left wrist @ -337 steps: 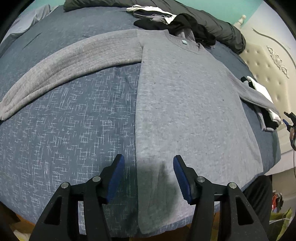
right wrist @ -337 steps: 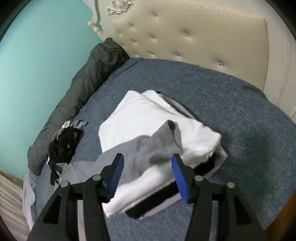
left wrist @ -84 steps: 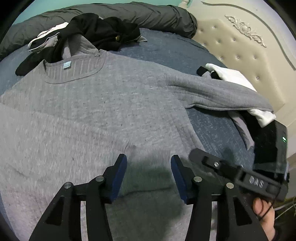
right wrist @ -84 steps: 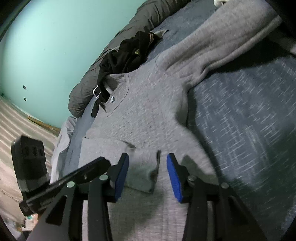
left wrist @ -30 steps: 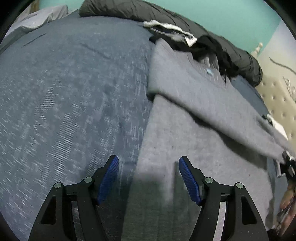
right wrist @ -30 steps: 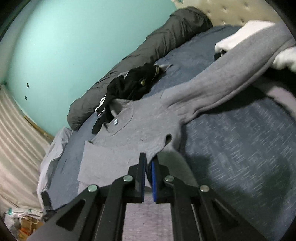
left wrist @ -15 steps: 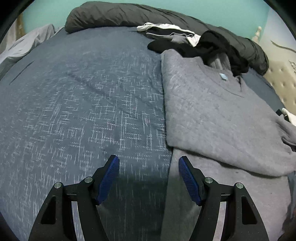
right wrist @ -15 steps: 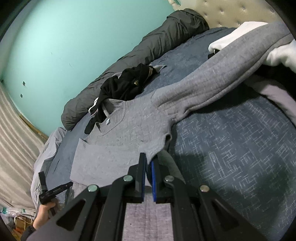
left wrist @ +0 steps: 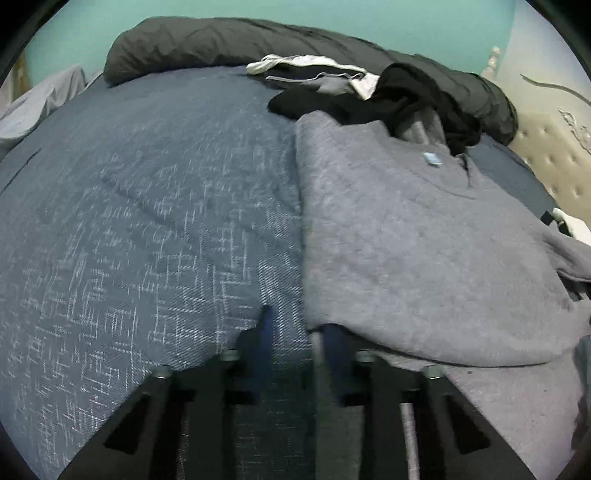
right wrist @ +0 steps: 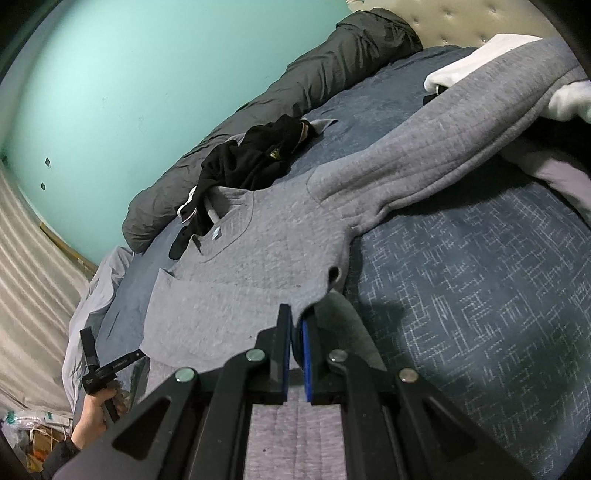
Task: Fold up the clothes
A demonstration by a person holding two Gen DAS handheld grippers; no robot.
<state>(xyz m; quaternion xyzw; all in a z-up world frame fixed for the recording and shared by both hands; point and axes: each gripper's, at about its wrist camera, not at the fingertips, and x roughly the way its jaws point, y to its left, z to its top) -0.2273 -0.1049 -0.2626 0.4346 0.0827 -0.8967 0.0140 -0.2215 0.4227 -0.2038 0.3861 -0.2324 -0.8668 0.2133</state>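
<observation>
From the left wrist view, we see the blue patterned bedspread (left wrist: pixel 147 229) filling the left half of the frame. At lower centre our left gripper (left wrist: pixel 295 332) is closing its jaws at the left edge of the grey sweater (left wrist: pixel 406 240); the blur keeps us from telling whether the pads press the cloth yet. The sweater lies flat across the right half, 1 sleeve folded over its body. At its collar, upper right, black clothes (left wrist: pixel 388 99) overlap the neckline, with a dark rolled duvet (left wrist: pixel 221 40) behind along the teal wall (left wrist: pixel 406 22).

From the right wrist view, a hand (right wrist: pixel 94 413) holding the other gripper shows at lower left. At lower centre our right gripper (right wrist: pixel 297 332) is clenched on the sweater's side edge. The other sleeve runs to the upper right, draped over a pile of folded white clothes (right wrist: pixel 569 99).
</observation>
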